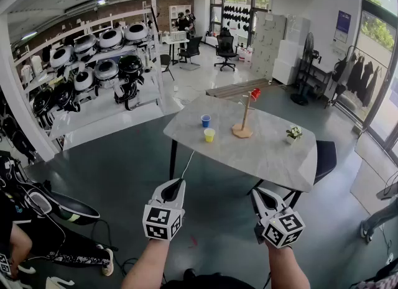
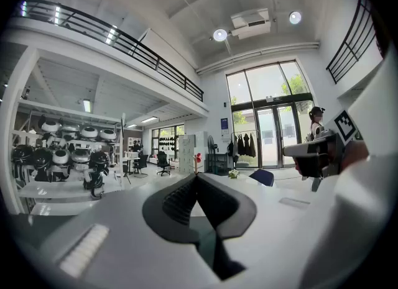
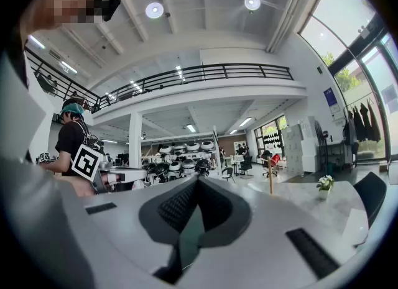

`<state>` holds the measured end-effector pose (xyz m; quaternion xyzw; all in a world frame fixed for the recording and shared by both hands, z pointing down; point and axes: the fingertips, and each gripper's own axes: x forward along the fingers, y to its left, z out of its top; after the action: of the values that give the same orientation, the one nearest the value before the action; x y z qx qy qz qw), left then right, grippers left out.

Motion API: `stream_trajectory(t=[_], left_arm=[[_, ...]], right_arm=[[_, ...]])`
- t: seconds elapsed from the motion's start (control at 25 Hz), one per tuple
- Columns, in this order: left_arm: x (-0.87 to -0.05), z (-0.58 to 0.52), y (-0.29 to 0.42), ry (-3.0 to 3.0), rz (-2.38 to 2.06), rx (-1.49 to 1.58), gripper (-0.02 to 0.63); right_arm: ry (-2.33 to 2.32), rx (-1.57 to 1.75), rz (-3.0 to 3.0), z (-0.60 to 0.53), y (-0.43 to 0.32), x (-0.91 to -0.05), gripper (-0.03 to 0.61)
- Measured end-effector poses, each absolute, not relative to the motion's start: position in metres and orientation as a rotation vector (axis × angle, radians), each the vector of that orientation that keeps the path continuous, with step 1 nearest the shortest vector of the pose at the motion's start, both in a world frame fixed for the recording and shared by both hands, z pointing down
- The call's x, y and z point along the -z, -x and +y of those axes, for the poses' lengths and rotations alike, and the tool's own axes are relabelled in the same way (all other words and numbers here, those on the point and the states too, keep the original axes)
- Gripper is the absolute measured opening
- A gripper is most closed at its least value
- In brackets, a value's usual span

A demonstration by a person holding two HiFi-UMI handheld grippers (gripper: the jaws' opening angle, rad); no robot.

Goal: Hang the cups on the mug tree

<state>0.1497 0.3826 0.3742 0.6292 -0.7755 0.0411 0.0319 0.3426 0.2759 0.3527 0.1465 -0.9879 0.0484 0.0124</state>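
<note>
A wooden mug tree (image 1: pixel 243 123) stands on the grey table (image 1: pixel 261 151), with a red cup (image 1: pixel 255 94) hanging at its top. A blue cup (image 1: pixel 206 120) and a yellow cup (image 1: pixel 209 135) stand on the table left of the tree. My left gripper (image 1: pixel 176 185) and right gripper (image 1: pixel 258 196) are held side by side in front of the table, well short of it, both shut and empty. In the right gripper view, the mug tree (image 3: pixel 270 179) with the red cup (image 3: pixel 275 158) shows far off past the shut jaws. The left gripper view shows shut jaws too.
A small potted plant (image 1: pixel 293 134) sits on the table's right part. A dark chair (image 1: pixel 326 157) stands to the right of the table. Shelves with helmets (image 1: pixel 93 70) line the left. Bags and gear (image 1: pixel 43 219) lie on the floor at lower left.
</note>
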Motion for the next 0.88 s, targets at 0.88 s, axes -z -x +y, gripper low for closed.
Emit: stream_trajectory(t=[0.88], left_arm=[[-0.374,0.370,-0.161,-1.979,-2.312,-0.156,0.012]], right_arm=[[-0.450,-0.135,-3.081,0.274,-0.342,-0.347,0.011]])
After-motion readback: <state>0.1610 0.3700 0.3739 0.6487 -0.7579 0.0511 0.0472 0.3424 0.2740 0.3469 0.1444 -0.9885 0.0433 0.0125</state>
